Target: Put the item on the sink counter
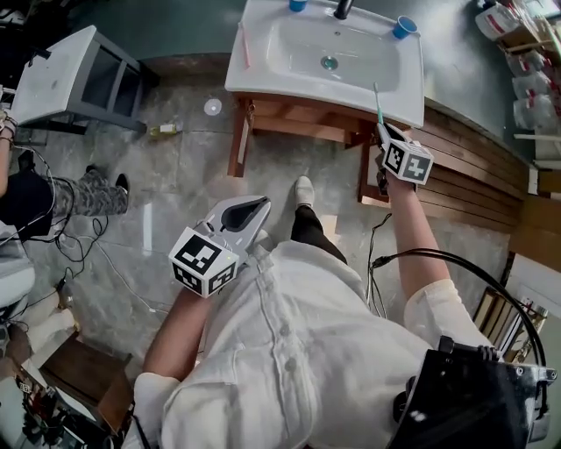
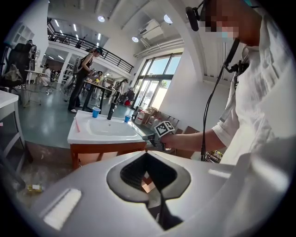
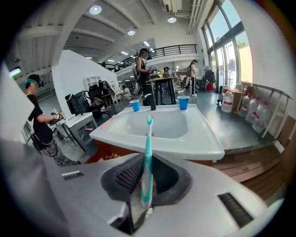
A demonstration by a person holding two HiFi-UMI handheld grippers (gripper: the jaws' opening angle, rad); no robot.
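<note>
Sink counter (image 1: 307,91) sitting ahead, basin showing drain. Two blue cups (image 1: 404,27) standing at back rim, contents not visible. Right gripper (image 1: 383,133) clamping teal toothbrush (image 1: 378,103), hovering near counter's front right corner. Left gripper (image 1: 252,210) hanging low, jaws pressing together, gripping nothing.

Daylight is pouring through tall windows (image 2: 155,88) and ceiling spotlights (image 3: 95,9) are glowing — both gripper views are bending into dark fisheye corners, while the white sink (image 1: 263,61) is glaring softly.
</note>
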